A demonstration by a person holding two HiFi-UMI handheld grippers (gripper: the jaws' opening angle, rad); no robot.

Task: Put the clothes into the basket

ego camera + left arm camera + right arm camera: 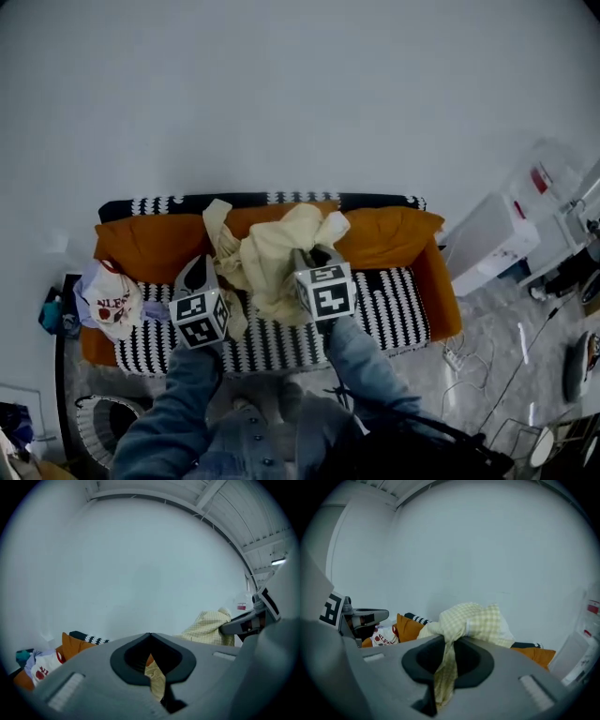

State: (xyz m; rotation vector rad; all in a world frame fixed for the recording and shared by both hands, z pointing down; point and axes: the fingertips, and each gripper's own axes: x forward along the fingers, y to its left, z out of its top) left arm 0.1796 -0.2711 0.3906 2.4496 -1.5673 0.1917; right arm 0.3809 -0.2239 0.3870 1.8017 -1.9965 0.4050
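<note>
Jaws: left gripper [152, 667], right gripper [444, 667] pinch yellow garment [272, 262] | basket [89, 427]: contents unclear

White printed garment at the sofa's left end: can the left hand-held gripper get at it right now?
Probably not yet. The left hand-held gripper is shut on the yellow checked cloth, so its jaws are taken. The white printed garment lies uncovered to its left, so the way itself looks free.

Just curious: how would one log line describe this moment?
left gripper: shut on yellow garment | right gripper: shut on it | garment: held above sofa
</note>
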